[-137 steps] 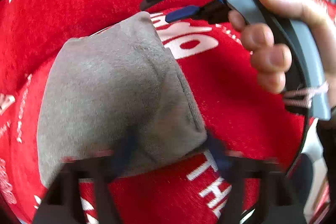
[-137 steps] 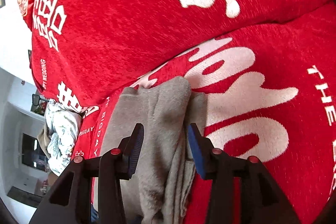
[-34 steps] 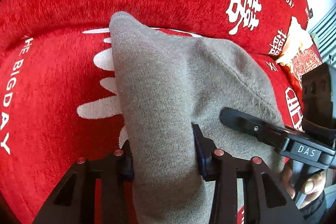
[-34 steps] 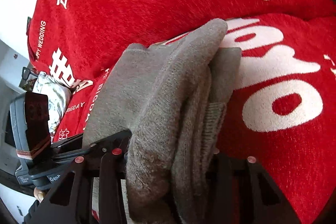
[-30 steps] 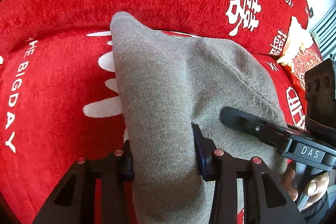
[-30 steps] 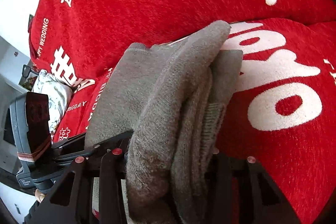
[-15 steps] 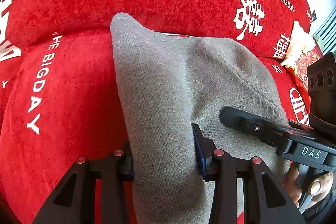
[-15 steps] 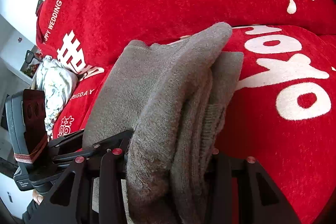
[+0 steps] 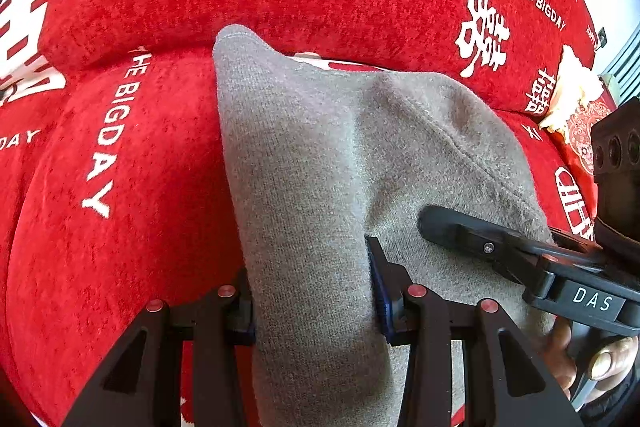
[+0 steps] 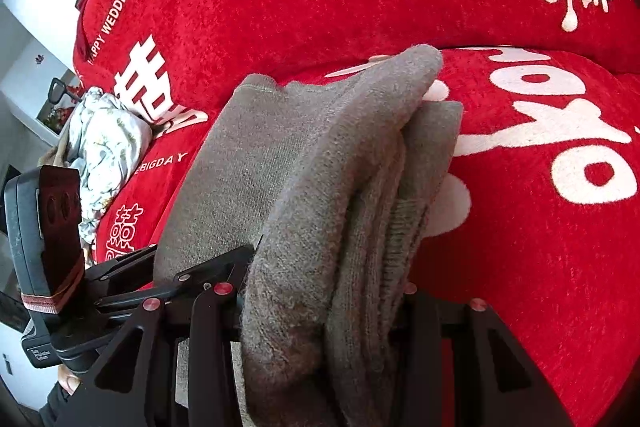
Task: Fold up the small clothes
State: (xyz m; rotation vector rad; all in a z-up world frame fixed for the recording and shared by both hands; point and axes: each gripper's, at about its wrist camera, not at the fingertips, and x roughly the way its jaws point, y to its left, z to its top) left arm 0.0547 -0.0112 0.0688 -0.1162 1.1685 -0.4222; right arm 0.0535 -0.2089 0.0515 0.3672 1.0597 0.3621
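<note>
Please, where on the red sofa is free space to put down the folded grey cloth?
Free: red seat left of the grey cloth, and seat to its right. Crowded: the floral bundle at one end, a cream item at the other.

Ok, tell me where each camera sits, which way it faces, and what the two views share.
Left wrist: on the left gripper, looking down at the grey garment on the red cover; a hand shows.
Right wrist: on the right gripper, looking down along the garment's stacked folds; fingertips show bottom left.
Shared: garment, cover, each other's gripper.
</note>
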